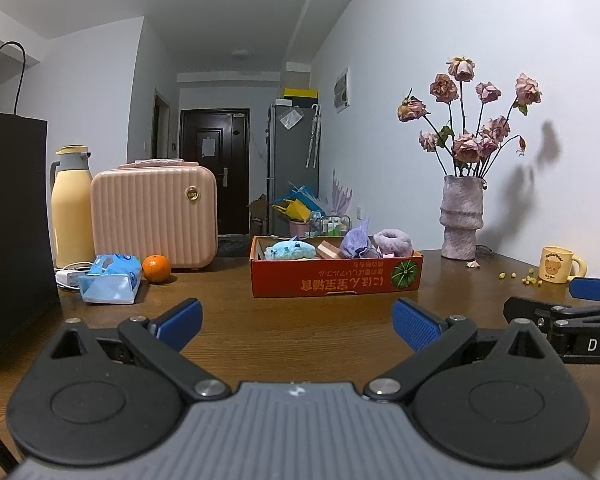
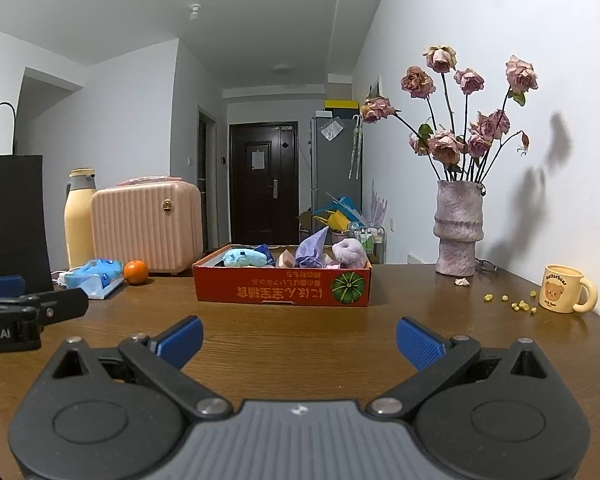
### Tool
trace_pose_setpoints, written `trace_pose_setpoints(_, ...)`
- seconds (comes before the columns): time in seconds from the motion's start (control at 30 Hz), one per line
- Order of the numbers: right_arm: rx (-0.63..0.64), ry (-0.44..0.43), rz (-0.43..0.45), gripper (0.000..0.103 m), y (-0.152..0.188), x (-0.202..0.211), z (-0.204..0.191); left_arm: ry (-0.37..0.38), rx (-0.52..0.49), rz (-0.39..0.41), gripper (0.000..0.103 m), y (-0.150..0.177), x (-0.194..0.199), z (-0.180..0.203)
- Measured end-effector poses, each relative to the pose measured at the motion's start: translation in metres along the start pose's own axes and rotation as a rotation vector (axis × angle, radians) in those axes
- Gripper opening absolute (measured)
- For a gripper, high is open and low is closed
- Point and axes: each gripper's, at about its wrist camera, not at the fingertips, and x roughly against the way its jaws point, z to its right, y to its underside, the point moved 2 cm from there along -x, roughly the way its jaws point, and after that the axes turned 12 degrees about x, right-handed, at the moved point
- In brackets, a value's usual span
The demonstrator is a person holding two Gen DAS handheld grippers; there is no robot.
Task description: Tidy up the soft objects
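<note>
Nearest, left gripper (image 1: 298, 326): jaws spread wide, blue pads well apart, nothing between them, bare wooden table (image 1: 300, 312) beneath. Right gripper (image 2: 299, 340): same state, jaws wide open and empty, over the table. Each gripper shows at the edge of the other's view, side by side and apart.

Mid-table: red cardboard box (image 1: 336, 276), shallow, open top, pumpkin picture and upside-down printing on its near wall. Soft objects sit inside it: light blue plush toy (image 1: 290, 250) at the left, a pink and cream block-shaped piece (image 1: 328, 249) beside it, a crumpled lavender cloth (image 1: 356, 240) sticking up in the middle, a fuzzy purple ring-shaped scrunchie (image 1: 394, 242) at the right end. What lies lower in the box is hidden by the wall.

Left of the box, apart from it: blue tissue pack (image 1: 108, 280) lying on its side, an orange (image 1: 156, 268) just beside it, white charger with cable (image 1: 70, 278) behind the pack. Black paper bag (image 1: 14, 232) stands at the far left edge.

Further back on the left: yellow thermos jug (image 1: 72, 208) and pink ribbed mini suitcase (image 1: 154, 216), upright, next to each other.

Right side, near the wall: textured vase (image 1: 462, 218) holding dried pink roses (image 1: 470, 120), one fallen petal at its foot; cream bear mug (image 1: 560, 268) with small yellow crumbs (image 2: 516, 304) scattered near it.

Beyond the table: dark door (image 2: 264, 184), grey fridge (image 2: 334, 156).
</note>
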Motion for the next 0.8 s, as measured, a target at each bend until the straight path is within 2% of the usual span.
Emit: trace_pose_setpoints(0.8, 0.009, -0.001, 0.005, 0.103, -0.0025, 0.0021, -0.0037, 0.002, -0.001, 0.003, 0.103, 0.0014, 0.0020, 0.0000)
